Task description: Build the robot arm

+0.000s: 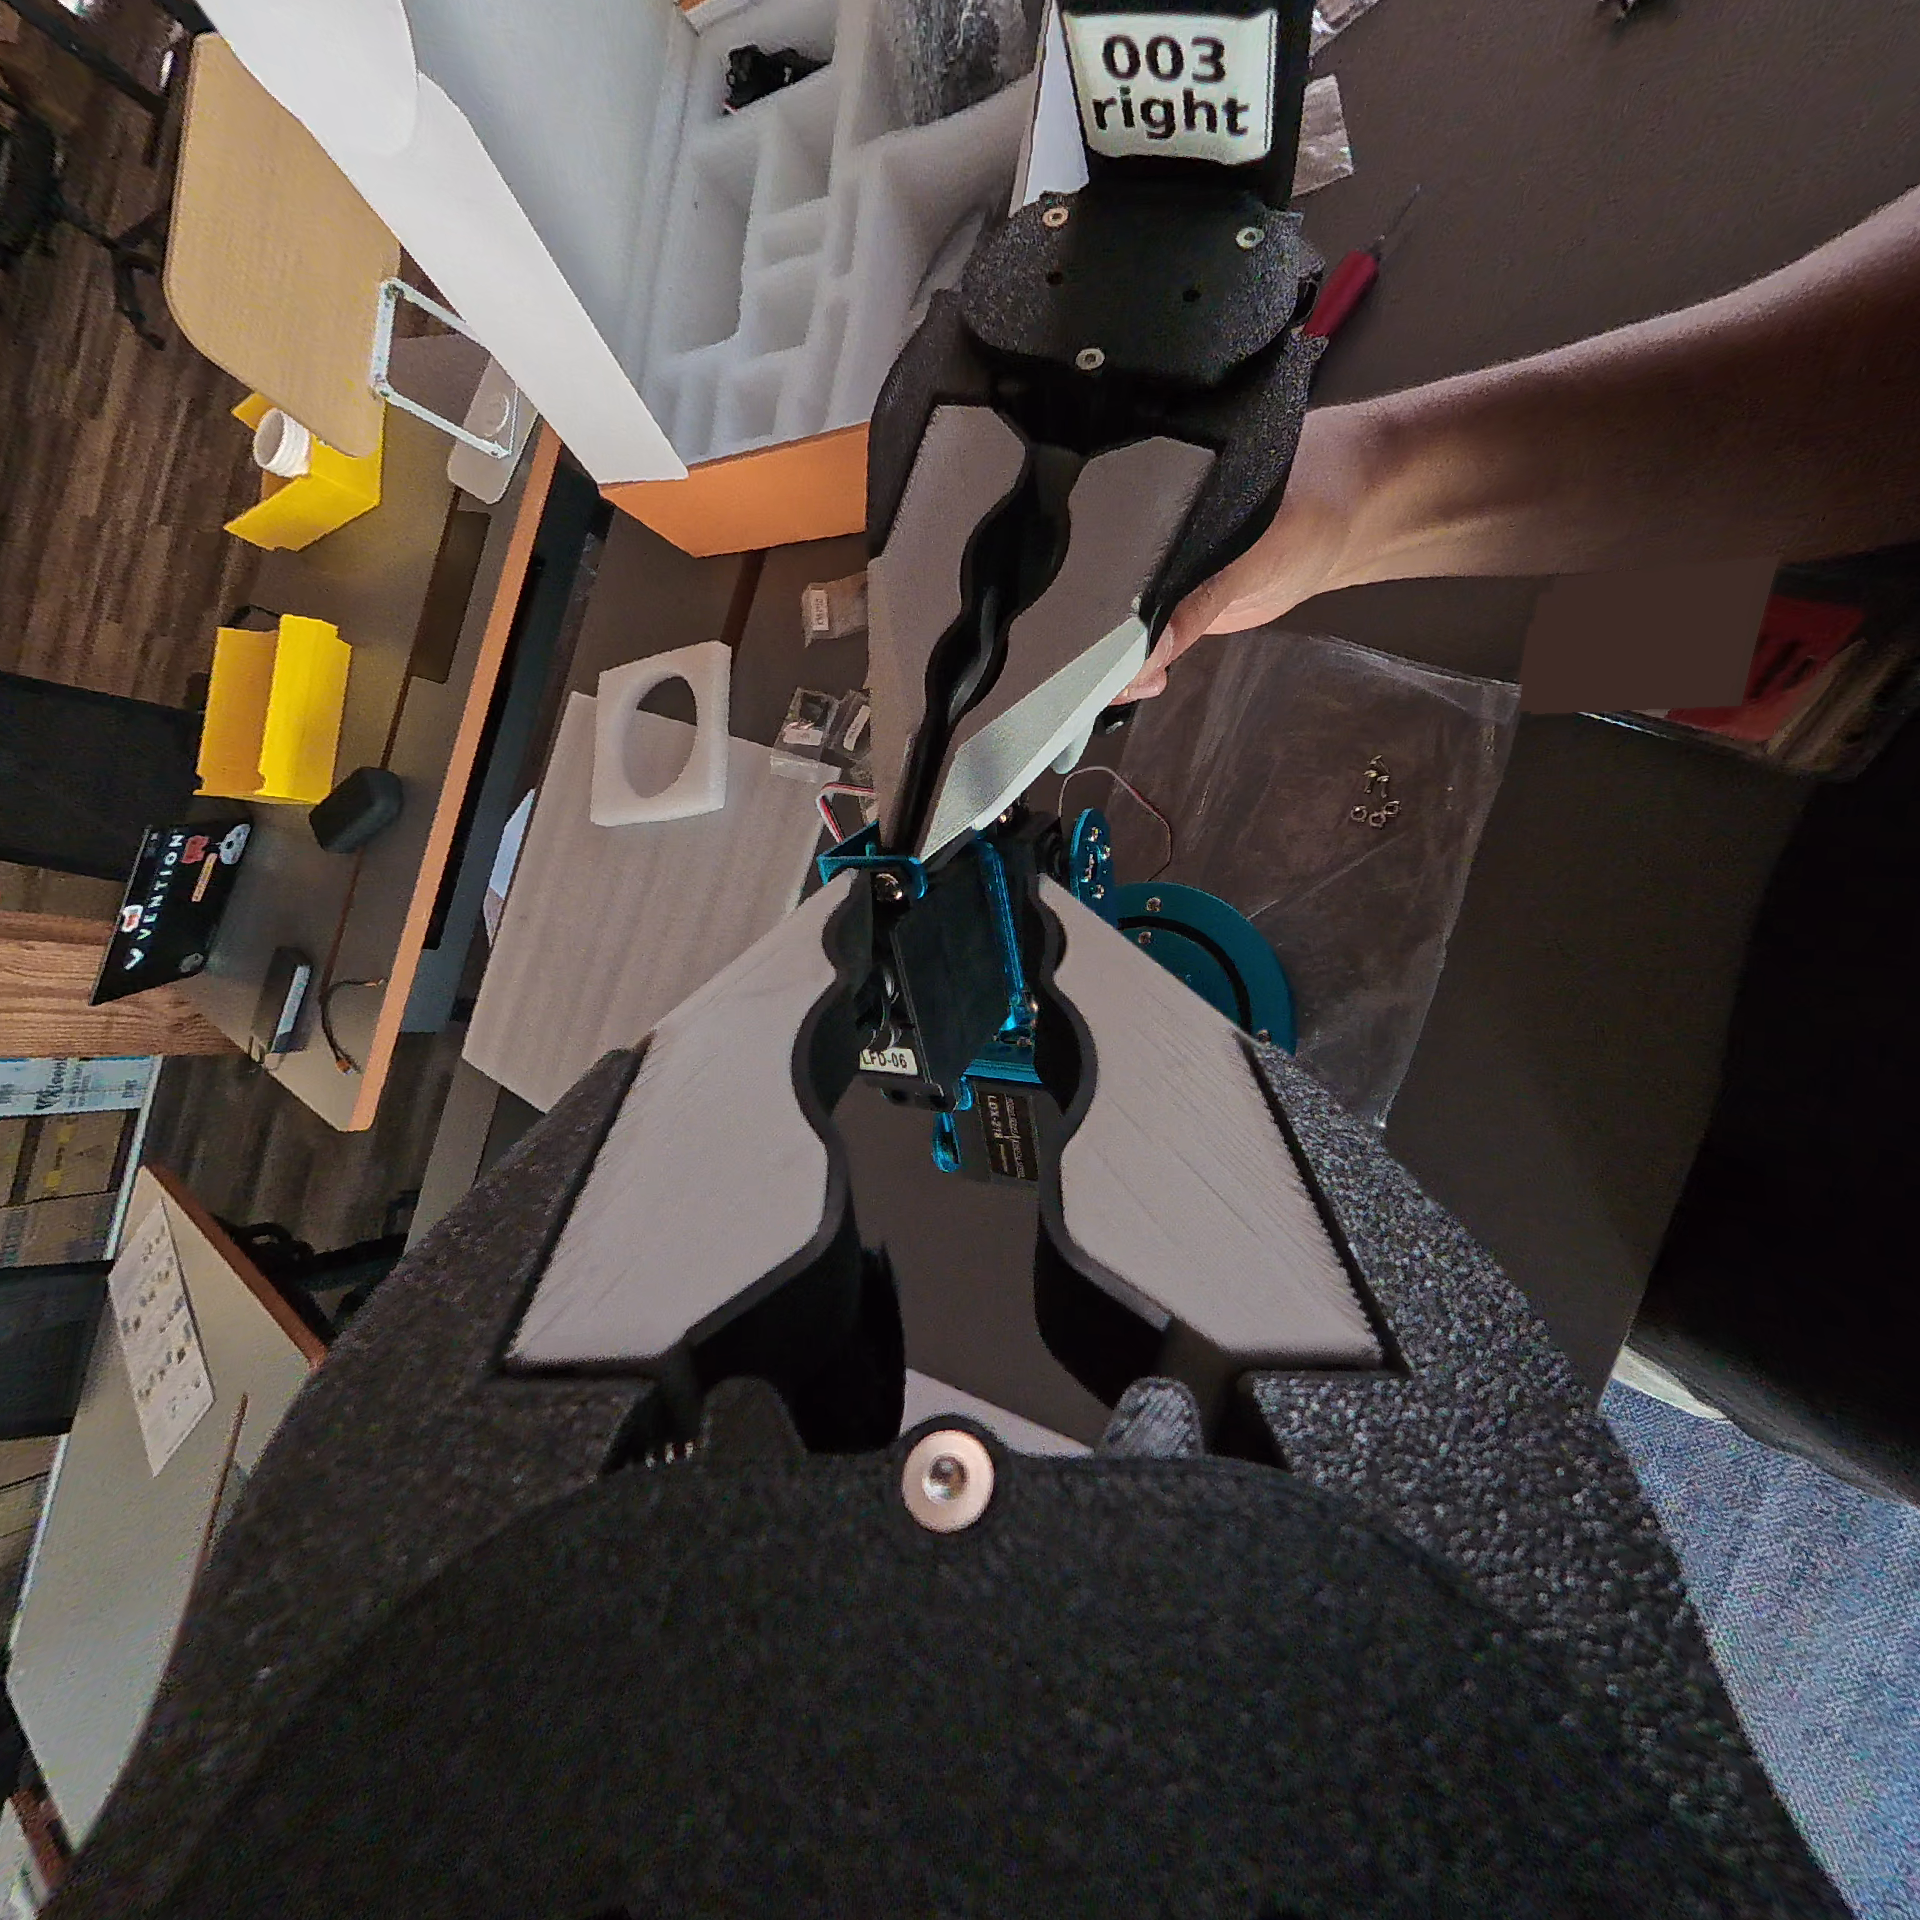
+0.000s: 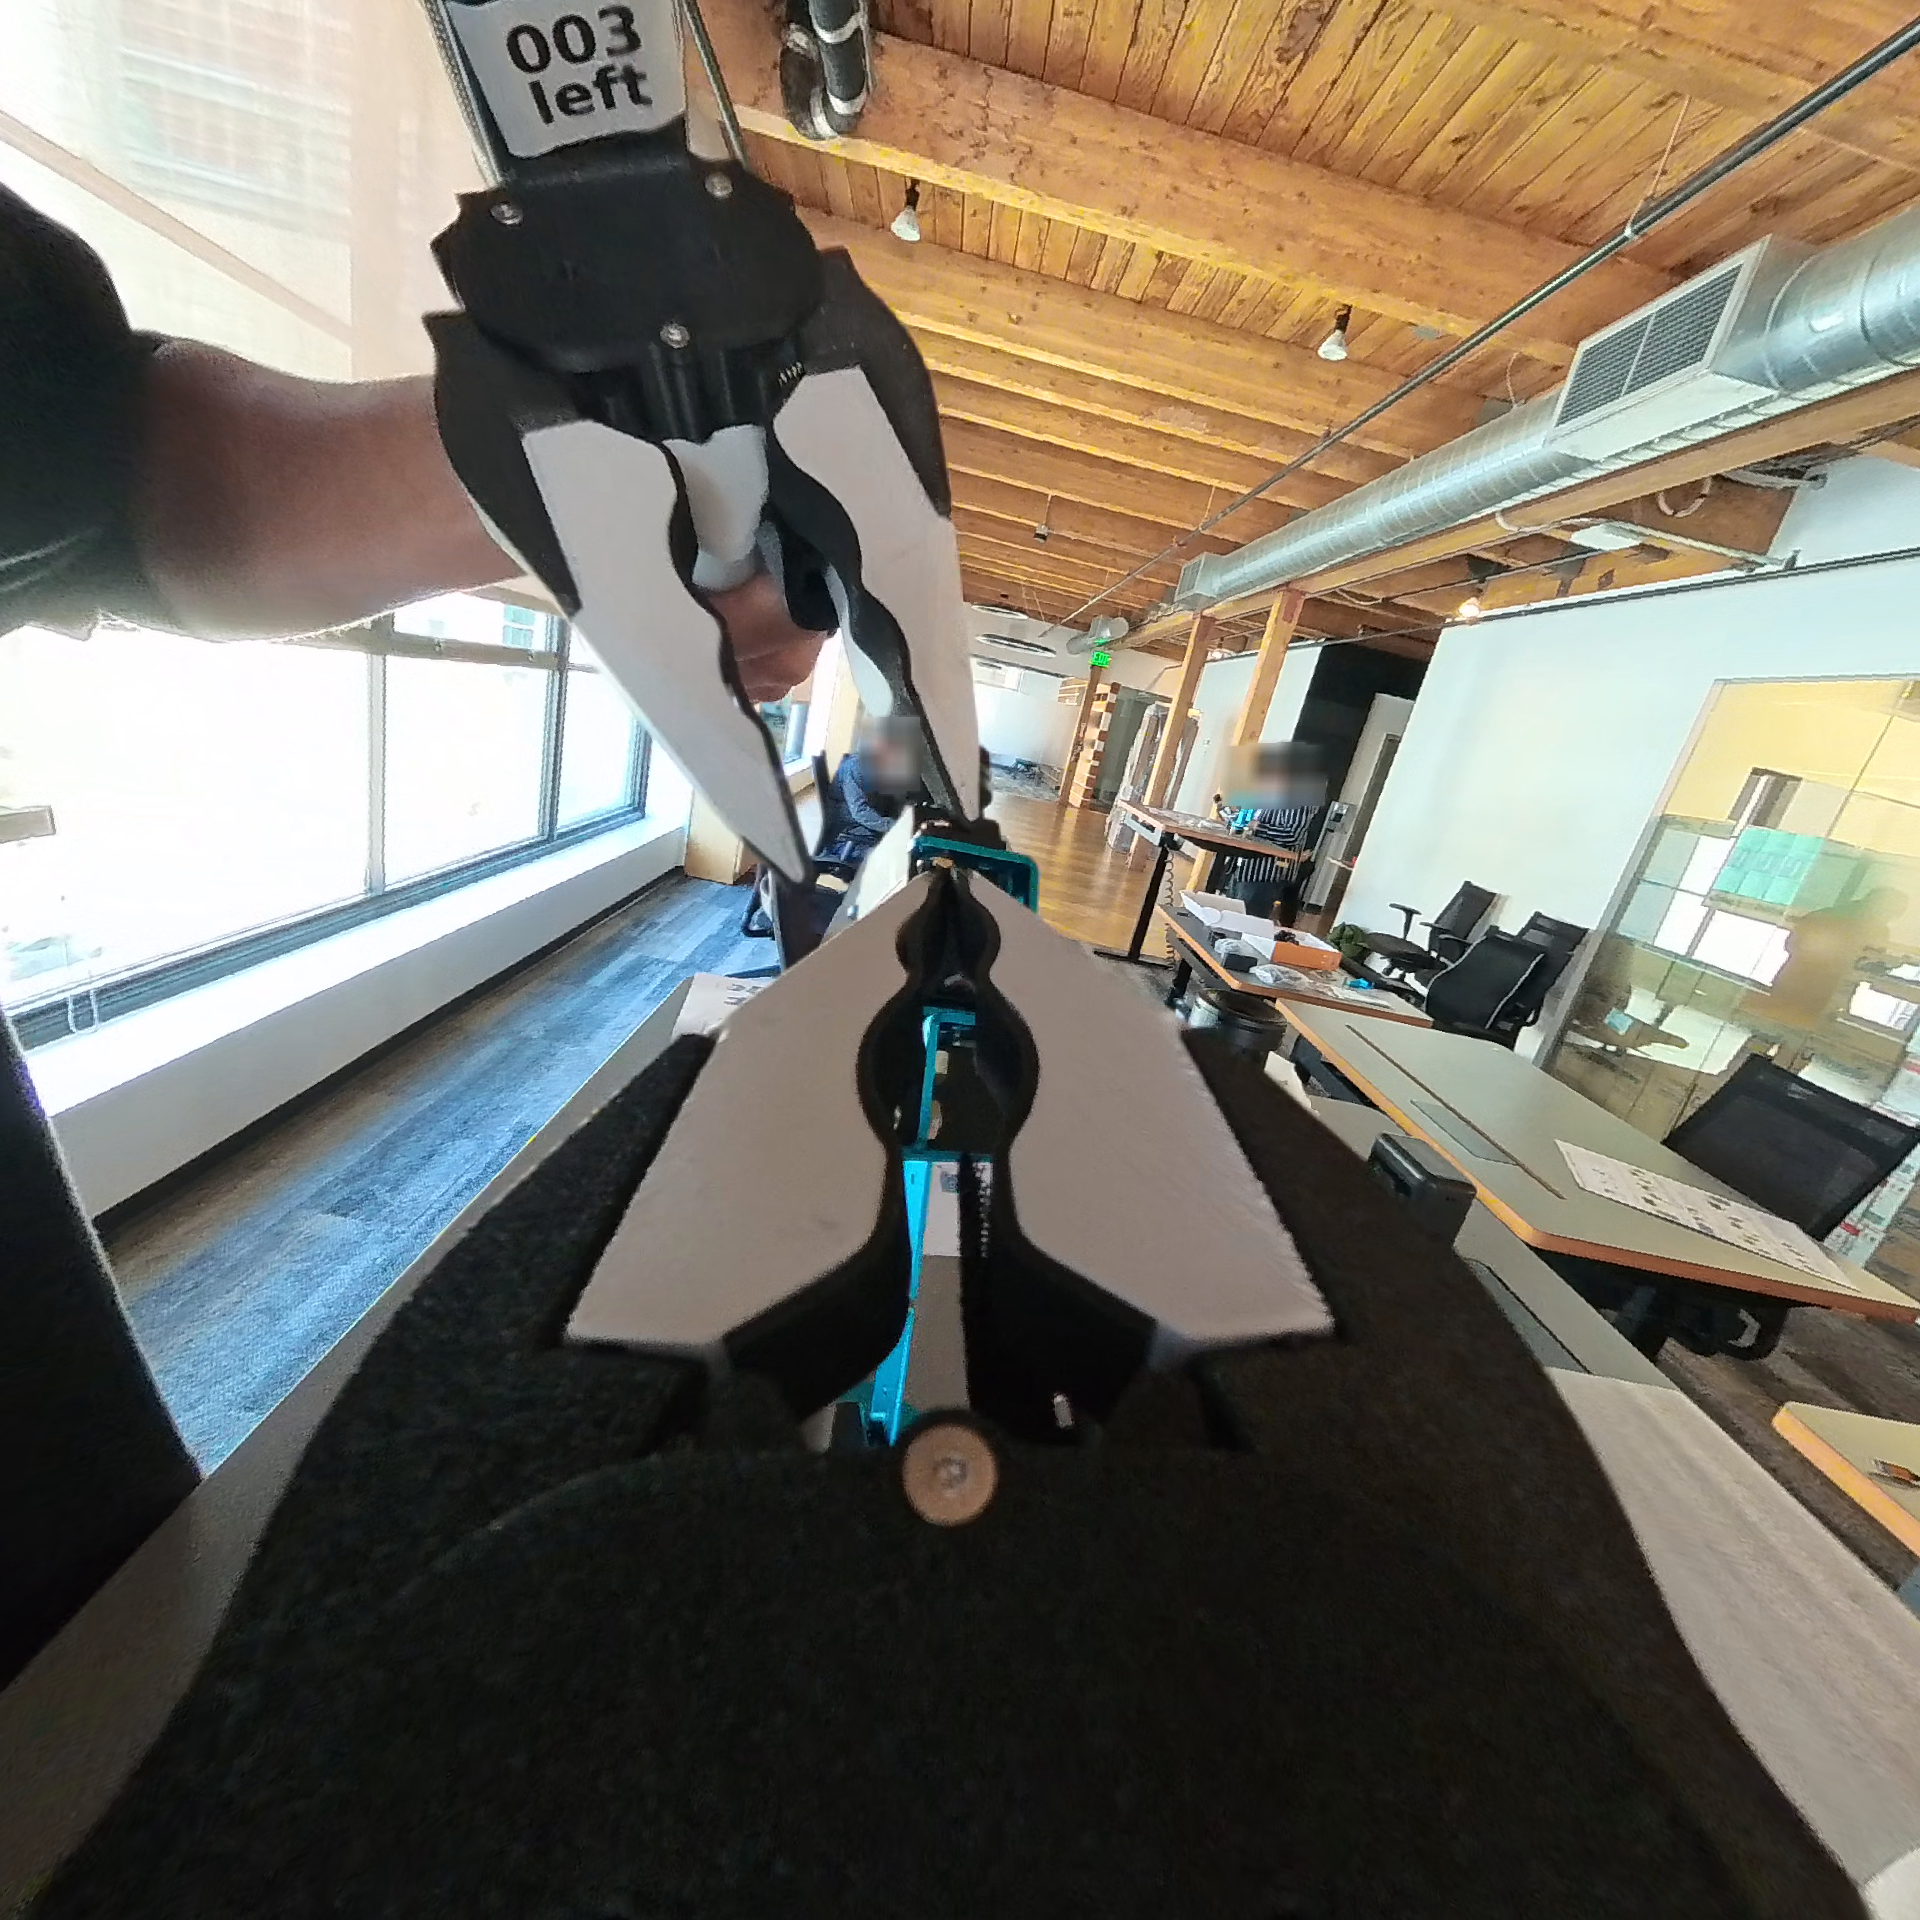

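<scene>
1. A black servo motor in a blue anodised metal bracket (image 1: 951, 997) is clamped between the two grey-padded fingers of the left gripper (image 1: 940, 914); its jaws are closed on the sides of this part.
2. The right gripper (image 1: 914, 842) is seen opposite, coming from above. Its jaws are nearly closed, and the tips are pinched on the top blue flange of the same assembly, just beside a small brass-coloured screw (image 1: 886, 883).
3. In the right wrist view the blue bracket (image 2: 940, 1049) is seen edge-on between that gripper's own fingers (image 2: 951, 883).
4. The assembly is held in the air by both grippers, above a dark brown table (image 1: 1558, 1039).
5. Just beside it a round blue metal disc (image 1: 1205, 966) is seen, and small loose screws (image 1: 1377, 795) are lying on a clear plastic bag (image 1: 1299, 831).
6. A white foam block with a round hole (image 1: 660, 732) is lying farther to the left.
</scene>
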`<move>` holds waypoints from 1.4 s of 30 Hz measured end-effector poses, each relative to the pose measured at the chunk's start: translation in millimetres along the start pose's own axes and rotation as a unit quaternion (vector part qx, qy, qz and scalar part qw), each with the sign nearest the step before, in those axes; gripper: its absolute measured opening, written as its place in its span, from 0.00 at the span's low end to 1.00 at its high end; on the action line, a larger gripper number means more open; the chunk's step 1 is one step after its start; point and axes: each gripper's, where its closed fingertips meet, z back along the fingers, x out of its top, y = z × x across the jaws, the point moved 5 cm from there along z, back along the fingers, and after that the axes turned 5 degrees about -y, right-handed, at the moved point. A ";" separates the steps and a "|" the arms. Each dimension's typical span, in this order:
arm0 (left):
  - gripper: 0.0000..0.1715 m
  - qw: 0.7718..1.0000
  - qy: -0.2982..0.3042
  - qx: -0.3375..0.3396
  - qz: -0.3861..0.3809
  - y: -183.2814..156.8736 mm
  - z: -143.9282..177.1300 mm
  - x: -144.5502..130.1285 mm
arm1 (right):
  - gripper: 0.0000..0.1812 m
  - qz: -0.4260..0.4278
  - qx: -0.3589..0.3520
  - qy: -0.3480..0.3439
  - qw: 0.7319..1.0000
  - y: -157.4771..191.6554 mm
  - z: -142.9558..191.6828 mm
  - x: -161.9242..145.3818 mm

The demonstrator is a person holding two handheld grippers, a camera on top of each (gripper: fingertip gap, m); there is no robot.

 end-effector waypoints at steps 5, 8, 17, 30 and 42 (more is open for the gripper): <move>0.14 1.000 0.002 0.014 -0.009 0.1 -1.9 1.2 | 0.00 -0.026 0.008 -0.007 1.000 -1.3 1.6 -0.6; 0.11 0.999 0.005 0.027 -0.018 0.5 -2.3 1.4 | 0.00 -0.039 0.013 -0.003 0.999 -2.7 2.0 -0.2; 0.06 0.998 0.002 0.052 -0.024 3.3 -2.5 0.8 | 0.00 -0.057 0.001 -0.010 0.998 -7.4 5.4 1.1; 0.06 0.995 0.003 0.081 -0.058 0.5 -2.6 -0.2 | 0.11 -0.190 -0.041 0.360 0.912 -7.3 146.7 -75.3; 0.06 0.984 0.009 0.165 -0.070 -7.1 -5.5 0.7 | 0.08 -0.167 -0.032 0.274 0.947 16.6 97.4 -45.1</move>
